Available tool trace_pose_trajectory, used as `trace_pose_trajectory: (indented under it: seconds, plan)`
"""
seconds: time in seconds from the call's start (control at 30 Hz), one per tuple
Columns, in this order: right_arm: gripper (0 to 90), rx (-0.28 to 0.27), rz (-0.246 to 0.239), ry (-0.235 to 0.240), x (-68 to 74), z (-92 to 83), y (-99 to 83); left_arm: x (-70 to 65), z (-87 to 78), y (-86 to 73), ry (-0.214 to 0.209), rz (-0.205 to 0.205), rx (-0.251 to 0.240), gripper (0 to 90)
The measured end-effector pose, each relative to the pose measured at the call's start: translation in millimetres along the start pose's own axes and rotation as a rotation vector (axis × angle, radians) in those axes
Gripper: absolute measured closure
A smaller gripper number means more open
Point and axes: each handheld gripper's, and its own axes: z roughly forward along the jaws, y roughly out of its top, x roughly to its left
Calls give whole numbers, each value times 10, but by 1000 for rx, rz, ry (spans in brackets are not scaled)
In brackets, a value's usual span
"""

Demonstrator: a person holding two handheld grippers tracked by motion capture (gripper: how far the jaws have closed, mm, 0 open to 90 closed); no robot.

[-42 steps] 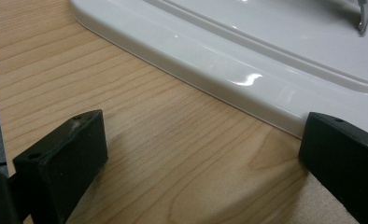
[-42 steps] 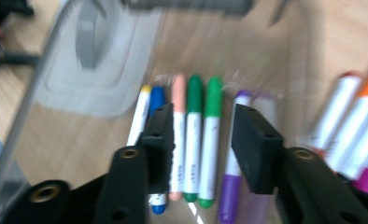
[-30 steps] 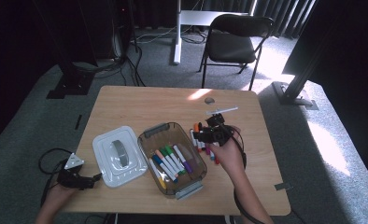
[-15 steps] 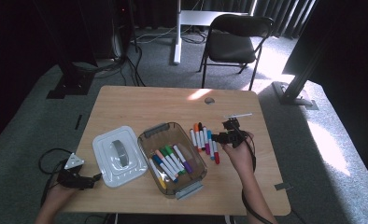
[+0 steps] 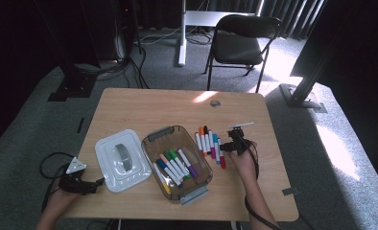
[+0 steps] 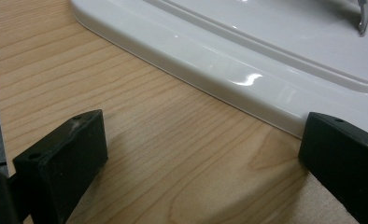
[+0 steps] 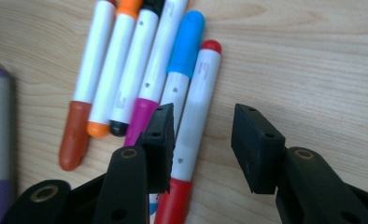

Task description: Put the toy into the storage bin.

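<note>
The right gripper [image 5: 230, 143] hangs low over the loose row of markers on the desk [image 5: 148, 105], just right of the clear plastic bin [image 5: 154, 136] that already holds several markers. In the right gripper view its jaws have just been closing, yet they are not clenched: they straddle the red marker [image 7: 197, 112], the outermost one of the row, with a gap left on the right side and no pad pressing on the barrel. The marker's long axis runs away from the camera, roughly in line with the gripper's own reach, so the jaws stand across the barrel, which is the right way to pinch it. The tight spot is on the left: the blue marker [image 7: 182, 60] lies touching the red one, and the left jaw sits right over their seam, so it could catch both or push the blue one aside. The right hand [image 5: 243, 163] is plainly the nearer one for this pick. The left gripper [image 5: 79, 182] rests at the desk's near left corner beside the white lid [image 6: 247, 51], well apart from the markers, its jaws spread wide and holding nothing.
</note>
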Motion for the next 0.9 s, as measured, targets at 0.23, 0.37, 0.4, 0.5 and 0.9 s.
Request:
trace_pose_trajectory:
  seconds: [0.23, 0.37, 0.4, 0.5, 0.9]
  plan:
    - [596, 27, 9, -20, -39, 83, -17, 0, 0, 0, 0, 0, 0, 17]
    - [604, 41, 29, -46, -127, 89, -37, 0, 0, 0, 0, 0, 0, 17]
    - [604, 41, 29, -46, -127, 89, -37, 0, 0, 0, 0, 0, 0, 17]
    - [608, 46, 39, -54, -181, 78, -56, 0, 0, 0, 0, 0, 0, 17]
    - [661, 53, 37, -98, -234, 73, -83, 0, 0, 0, 0, 0, 0, 17]
